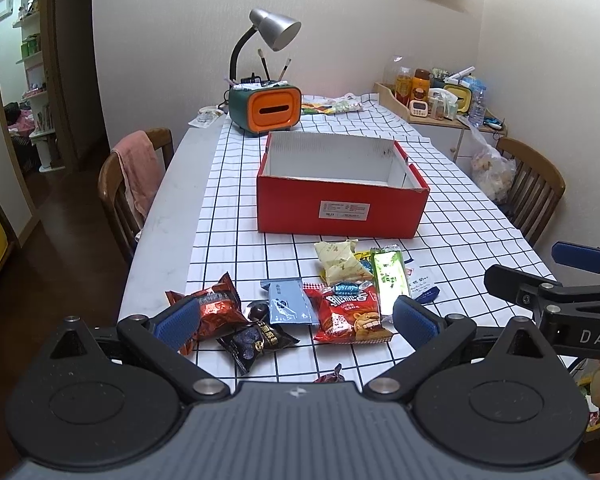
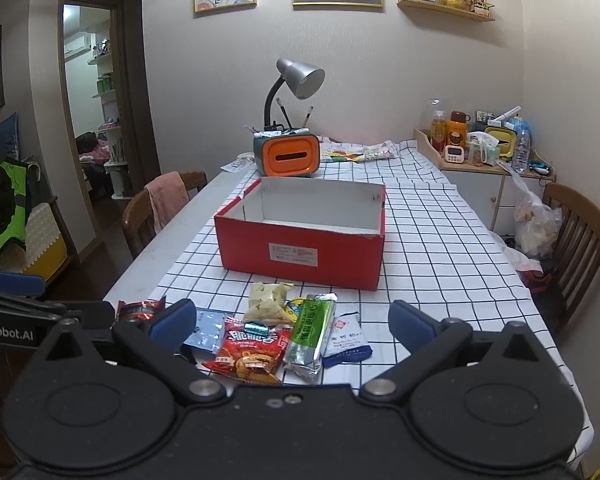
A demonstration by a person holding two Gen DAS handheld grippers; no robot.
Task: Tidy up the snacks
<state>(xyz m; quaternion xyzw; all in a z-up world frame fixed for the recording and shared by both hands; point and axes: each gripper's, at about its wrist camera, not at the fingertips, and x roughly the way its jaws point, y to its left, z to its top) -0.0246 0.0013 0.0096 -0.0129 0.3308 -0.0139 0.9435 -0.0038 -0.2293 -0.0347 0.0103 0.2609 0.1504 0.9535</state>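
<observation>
An open, empty red box (image 1: 342, 208) (image 2: 300, 246) stands mid-table on the checked cloth. Several snack packets lie in front of it: a red chip bag (image 1: 350, 318) (image 2: 248, 354), a green bar (image 1: 389, 278) (image 2: 310, 334), a cream packet (image 1: 340, 264) (image 2: 268, 300), a light blue packet (image 1: 288, 304) (image 2: 206, 328), a dark red packet (image 1: 216, 308) (image 2: 138, 310), a black packet (image 1: 256, 340) and a white-blue sachet (image 2: 346, 340). My left gripper (image 1: 296, 324) is open and empty above the packets. My right gripper (image 2: 292, 326) is open and empty above them, to the right of the left one.
A green-orange tissue box with a desk lamp (image 1: 265, 110) (image 2: 288, 156) stands behind the red box. Wooden chairs stand at the left (image 1: 134, 184) and right (image 1: 534, 188). A side cabinet with bottles (image 2: 484, 148) is at the far right.
</observation>
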